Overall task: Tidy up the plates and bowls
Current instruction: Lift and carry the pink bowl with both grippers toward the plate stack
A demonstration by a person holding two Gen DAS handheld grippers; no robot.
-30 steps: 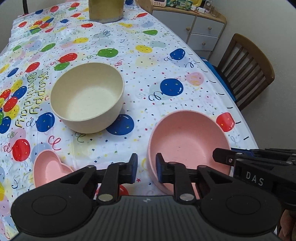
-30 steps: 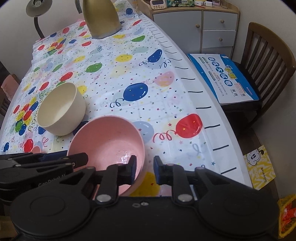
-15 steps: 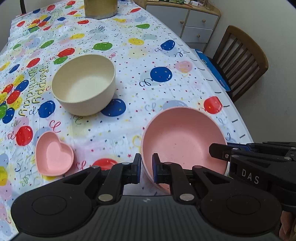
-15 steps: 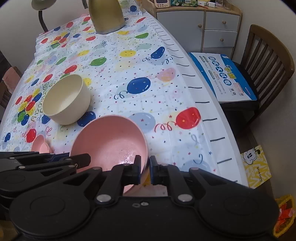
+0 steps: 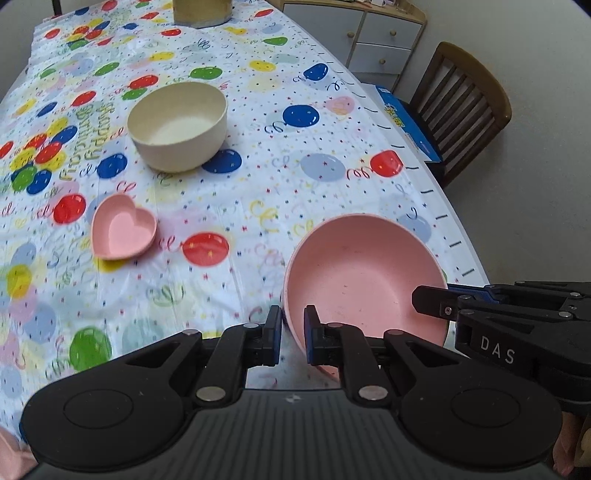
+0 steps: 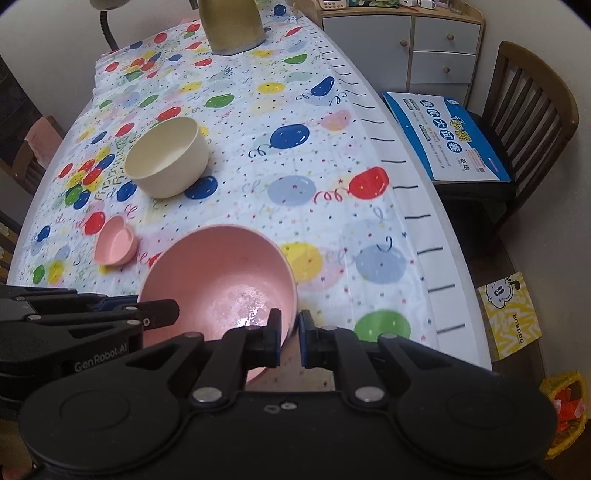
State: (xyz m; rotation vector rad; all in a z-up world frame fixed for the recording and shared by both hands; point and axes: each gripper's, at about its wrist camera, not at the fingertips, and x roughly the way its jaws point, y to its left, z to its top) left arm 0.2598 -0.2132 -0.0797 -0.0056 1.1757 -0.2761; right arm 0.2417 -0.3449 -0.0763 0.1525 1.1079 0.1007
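A large pink bowl (image 5: 364, 275) is held above the near right part of the table, tilted; it also shows in the right wrist view (image 6: 221, 280). My left gripper (image 5: 291, 334) is shut on its left rim. My right gripper (image 6: 289, 338) is shut on its right rim. A cream bowl (image 5: 177, 125) stands upright further back on the table and shows in the right wrist view (image 6: 168, 160). A small pink heart-shaped dish (image 5: 123, 230) lies to the left, also in the right wrist view (image 6: 116, 245).
The table has a balloon-print cloth (image 5: 258, 173). A gold kettle (image 6: 232, 24) stands at the far end. A wooden chair (image 6: 532, 122) with a blue-and-white packet (image 6: 447, 136) on its seat is beside the right edge. A drawer cabinet (image 6: 406, 48) stands behind.
Both grippers have risen and pulled back with the pink bowl, so the table looks farther away. The heart dish and cream bowl have stayed in place.
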